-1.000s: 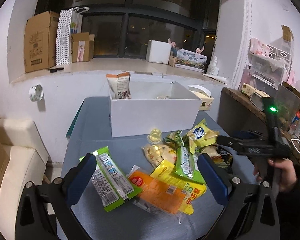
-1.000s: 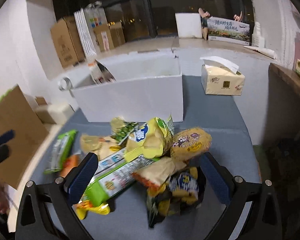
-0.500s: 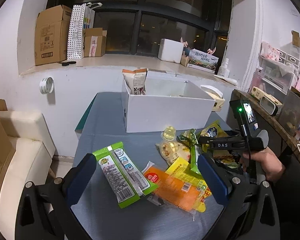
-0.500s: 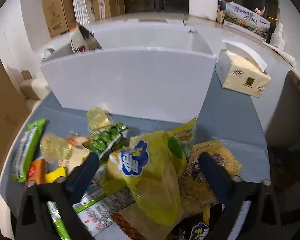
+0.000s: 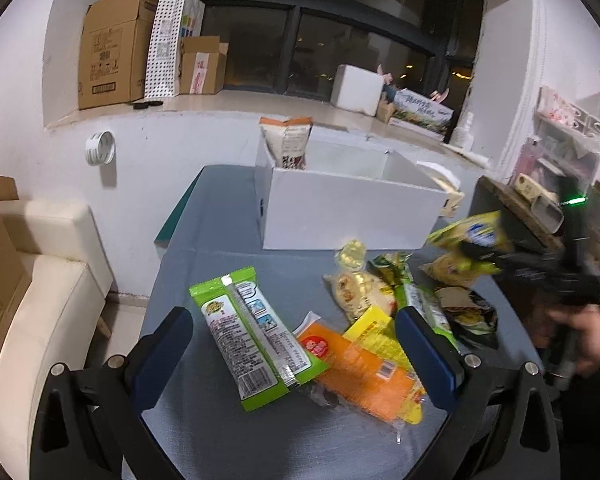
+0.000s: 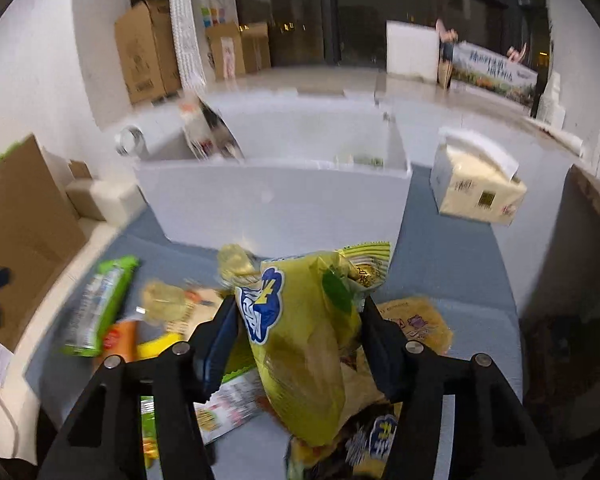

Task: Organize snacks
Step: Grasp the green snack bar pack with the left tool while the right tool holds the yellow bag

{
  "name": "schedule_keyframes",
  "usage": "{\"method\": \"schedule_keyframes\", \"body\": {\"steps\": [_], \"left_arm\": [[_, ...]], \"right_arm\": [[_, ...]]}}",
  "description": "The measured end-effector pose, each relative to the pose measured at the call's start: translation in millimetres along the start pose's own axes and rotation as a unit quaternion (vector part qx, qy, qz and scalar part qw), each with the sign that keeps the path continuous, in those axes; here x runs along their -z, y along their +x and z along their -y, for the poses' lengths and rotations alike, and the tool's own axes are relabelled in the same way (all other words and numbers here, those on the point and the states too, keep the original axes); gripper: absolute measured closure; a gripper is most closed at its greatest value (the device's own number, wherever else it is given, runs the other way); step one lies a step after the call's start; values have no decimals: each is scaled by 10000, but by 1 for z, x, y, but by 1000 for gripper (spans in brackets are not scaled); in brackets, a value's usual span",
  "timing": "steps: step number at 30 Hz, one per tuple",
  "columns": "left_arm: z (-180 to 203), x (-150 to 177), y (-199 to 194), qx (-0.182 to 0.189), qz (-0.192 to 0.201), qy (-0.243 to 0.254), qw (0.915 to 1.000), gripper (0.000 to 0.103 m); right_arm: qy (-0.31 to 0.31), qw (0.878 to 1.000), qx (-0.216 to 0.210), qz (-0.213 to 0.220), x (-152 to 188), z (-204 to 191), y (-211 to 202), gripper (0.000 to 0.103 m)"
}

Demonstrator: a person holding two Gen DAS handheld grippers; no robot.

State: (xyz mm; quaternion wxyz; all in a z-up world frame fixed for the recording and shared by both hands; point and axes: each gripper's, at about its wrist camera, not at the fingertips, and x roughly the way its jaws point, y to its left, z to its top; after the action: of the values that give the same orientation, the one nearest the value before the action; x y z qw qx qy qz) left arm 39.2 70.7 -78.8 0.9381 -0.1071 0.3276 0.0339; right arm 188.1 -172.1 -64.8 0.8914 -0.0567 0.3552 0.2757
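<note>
My right gripper (image 6: 298, 316) is shut on a yellow chip bag (image 6: 304, 344) and holds it above the snack pile; it shows in the left wrist view (image 5: 470, 234) too, lifted at the right. My left gripper (image 5: 292, 336) is open and empty, hovering over a green-edged packet (image 5: 252, 332) and an orange packet (image 5: 364, 368). A white box (image 5: 352, 208) stands behind the pile on the grey table (image 5: 220, 240), with one brown-and-white bag (image 5: 286, 140) upright in its left corner. The box shows in the right wrist view (image 6: 276, 200) as well.
More snacks lie in the pile: a pale round-cake bag (image 5: 358, 292), a dark bag (image 5: 466, 316), a jelly cup (image 5: 352, 250). A tissue pack (image 6: 476, 188) sits right of the box. A cream sofa (image 5: 40, 280) stands left of the table, a wooden shelf (image 5: 516, 208) to the right.
My right gripper has closed on the yellow chip bag and lifted it off the pile. My left gripper has drifted slightly and stays open.
</note>
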Motion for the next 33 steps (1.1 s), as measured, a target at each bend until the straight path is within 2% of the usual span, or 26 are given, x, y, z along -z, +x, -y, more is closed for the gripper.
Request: {"method": "schedule_keyframes", "body": {"steps": [4,10,15,18,20,23,24,25,26,28,30,33], "left_arm": [[-1,3,15,-21,-155,-142,9998,0],[-11,0,62,-450,-613,-473,9960,0],[-23,-8,111,-1152,-1107,-961,9825,0],[-24,-5,132,-1189,-1401,-1183,9758,1],[-23,-1,140,-1369,-1484,-1151,9726,2],[-24,6,143,-1569,-1464,-1143,9700,3],[-23,7,142,-1618,-1412,-1111,9703,10],[-22,7,140,-1746,-1380,-1045,9693,25],[-21,6,137,-1782,-1354,-995,9696,31],[-24,6,133,-1580,-1319,-1063,9728,36],[-25,6,125,-1394,-1204,-1157,9760,37],[-14,-1,101,-1240,-815,-945,9844,37]], "right_arm": [[38,9991,-205,357,2,-12,-41,40],[-36,9956,-264,902,12,-26,-93,40],[-107,9951,-249,949,19,-29,-100,40],[-140,9957,-217,891,22,-30,-96,40],[-136,9958,-249,875,24,-30,-94,40],[-147,9958,-259,861,26,-30,-94,40],[-151,9958,-268,861,28,-29,-93,40],[-144,9958,-276,858,28,-29,-93,40],[-125,9959,-285,847,29,-28,-92,40],[-104,9960,-312,833,30,-28,-90,40],[-104,9961,-331,815,30,-28,-89,40],[-132,9961,-323,805,32,-29,-88,40]]}}
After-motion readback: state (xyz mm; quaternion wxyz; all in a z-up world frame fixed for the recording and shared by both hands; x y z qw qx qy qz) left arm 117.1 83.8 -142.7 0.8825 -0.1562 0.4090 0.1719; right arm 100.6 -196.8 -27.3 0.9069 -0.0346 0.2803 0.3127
